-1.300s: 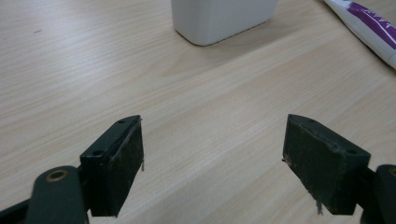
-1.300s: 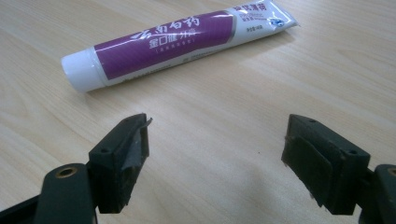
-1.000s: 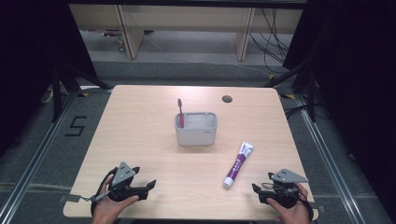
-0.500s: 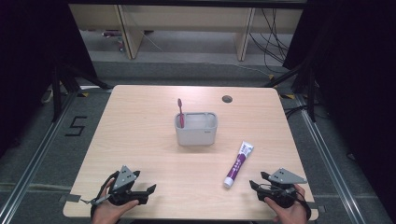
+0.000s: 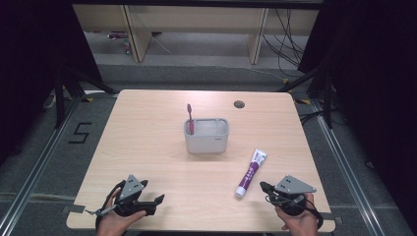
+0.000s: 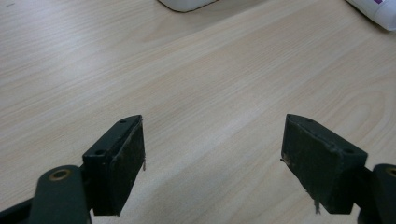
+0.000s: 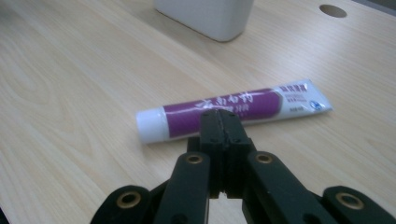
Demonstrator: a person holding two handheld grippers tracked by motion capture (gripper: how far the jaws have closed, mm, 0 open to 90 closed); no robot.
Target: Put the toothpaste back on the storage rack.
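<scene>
A white and purple toothpaste tube (image 5: 251, 172) (image 7: 233, 109) lies flat on the wooden table, right of centre. A grey holder (image 5: 206, 140) stands mid-table with a dark red toothbrush (image 5: 190, 118) upright in its left end. My right gripper (image 5: 264, 187) (image 7: 220, 119) sits just short of the tube's capped end; its jaws have just been closing and are now shut with nothing between them. My left gripper (image 5: 156, 200) (image 6: 212, 158) rests open near the front left edge, over bare wood.
A round cable hole (image 5: 239, 104) sits at the table's far right. The holder's base (image 7: 205, 16) lies beyond the tube in the right gripper view. The table's front edge (image 5: 196, 230) runs just under both hands.
The right gripper's jaws have gone from wide apart to closed, and that hand has lifted slightly toward the tube. The left gripper has stayed put.
</scene>
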